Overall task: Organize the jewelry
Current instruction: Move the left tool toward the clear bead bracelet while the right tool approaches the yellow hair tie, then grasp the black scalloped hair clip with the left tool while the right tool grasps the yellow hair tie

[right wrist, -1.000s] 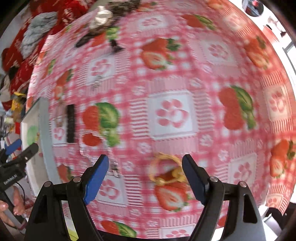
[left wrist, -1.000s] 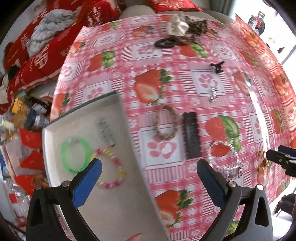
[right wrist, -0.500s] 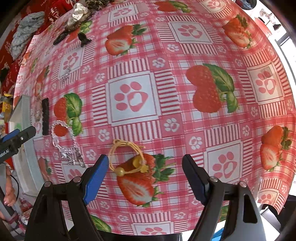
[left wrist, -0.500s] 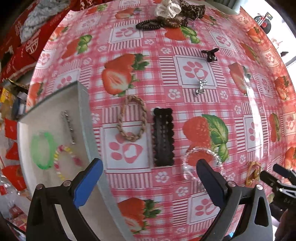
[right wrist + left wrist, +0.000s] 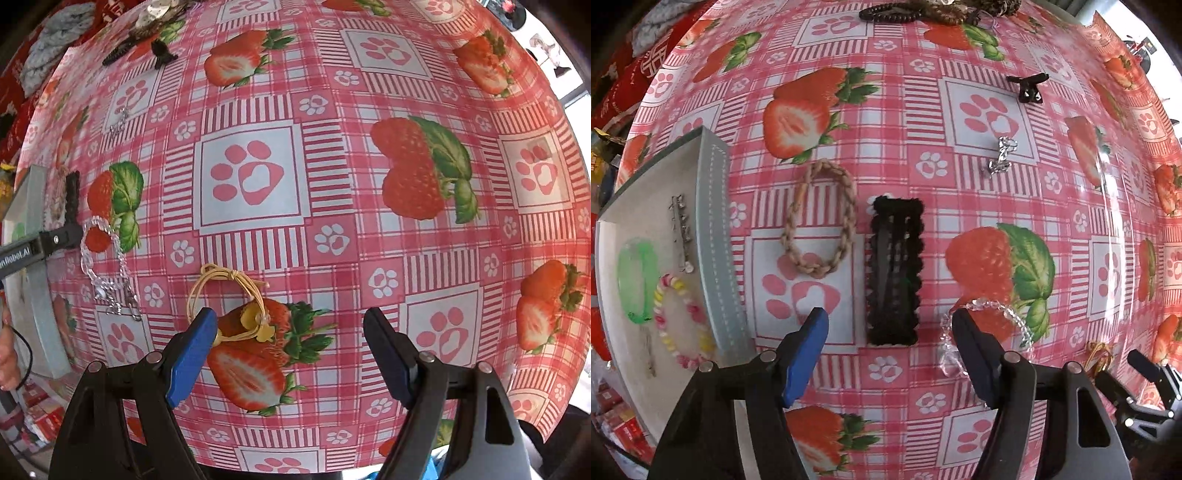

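Between the left gripper [image 5: 890, 328] fingers [image 5: 807, 345], which are closing and grip nothing yet, lies the black clip [image 5: 894, 271], flat on the worktop [image 5: 960, 184]. It looks light, stiff along its length, with a soft crocheted cover; take it across the short width near mid-length. At the right gripper [image 5: 290, 330], fingers [image 5: 192, 347] stand wide and empty over the yellow cord [image 5: 231, 299] (limp, light, likely to slip); pinch at the beads. Clear bracelet [image 5: 990, 328] lies just beside. Tray [image 5: 716, 236] at left already holds bracelets.
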`<state>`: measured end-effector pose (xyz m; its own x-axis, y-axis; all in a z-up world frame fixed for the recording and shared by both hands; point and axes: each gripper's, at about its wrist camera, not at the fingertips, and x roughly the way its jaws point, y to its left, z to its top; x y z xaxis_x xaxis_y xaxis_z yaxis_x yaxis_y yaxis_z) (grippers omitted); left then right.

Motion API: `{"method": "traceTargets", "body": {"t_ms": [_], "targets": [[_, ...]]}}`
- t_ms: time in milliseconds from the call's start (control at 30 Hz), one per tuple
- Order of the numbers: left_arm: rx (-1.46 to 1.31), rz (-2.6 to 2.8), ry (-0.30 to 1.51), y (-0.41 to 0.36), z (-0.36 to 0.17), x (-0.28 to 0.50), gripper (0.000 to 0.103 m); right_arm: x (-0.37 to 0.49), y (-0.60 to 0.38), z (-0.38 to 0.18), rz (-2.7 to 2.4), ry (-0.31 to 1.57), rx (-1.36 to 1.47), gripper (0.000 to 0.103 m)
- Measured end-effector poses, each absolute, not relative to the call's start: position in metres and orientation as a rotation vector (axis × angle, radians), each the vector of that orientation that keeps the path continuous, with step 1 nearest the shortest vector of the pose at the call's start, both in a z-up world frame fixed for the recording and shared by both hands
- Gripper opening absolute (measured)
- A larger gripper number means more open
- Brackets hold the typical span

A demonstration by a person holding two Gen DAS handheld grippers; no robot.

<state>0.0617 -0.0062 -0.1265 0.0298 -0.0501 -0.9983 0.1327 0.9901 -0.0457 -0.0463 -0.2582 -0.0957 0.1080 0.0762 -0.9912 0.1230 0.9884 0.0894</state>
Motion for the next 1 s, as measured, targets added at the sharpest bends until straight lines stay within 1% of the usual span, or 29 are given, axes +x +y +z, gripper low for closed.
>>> {"method": "traceTargets", "body": {"t_ms": [300, 433, 767, 833, 1000], "targets": [[0.045, -0.149, 1.505, -0.027, -0.126, 0.089, 0.075, -0.047, -0.251, -0.115, -0.035, 1.479, 0.110, 0.083], [0.027, -0.154, 1.509, -0.028, -0.125, 0.096, 0.075, -0.043, -0.249, -0.114, -0.023, 1.473, 0.090, 0.083], [-0.034, -0.119, 1.513, 0.006, -0.121, 0.074, 0.075, -0.041, -0.245, -0.110, -0.007, 1.468, 0.110, 0.082], [-0.025, -0.121, 1.529, 0.007, -0.125, 0.073, 0.058, -0.042, -0.248, -0.111, -0.006, 1.470, 0.102, 0.082], [0.008, -0.143, 1.517, -0.001, -0.127, 0.070, 0.058, -0.043, -0.244, -0.117, -0.018, 1.464, 0.075, 0.081]]}}
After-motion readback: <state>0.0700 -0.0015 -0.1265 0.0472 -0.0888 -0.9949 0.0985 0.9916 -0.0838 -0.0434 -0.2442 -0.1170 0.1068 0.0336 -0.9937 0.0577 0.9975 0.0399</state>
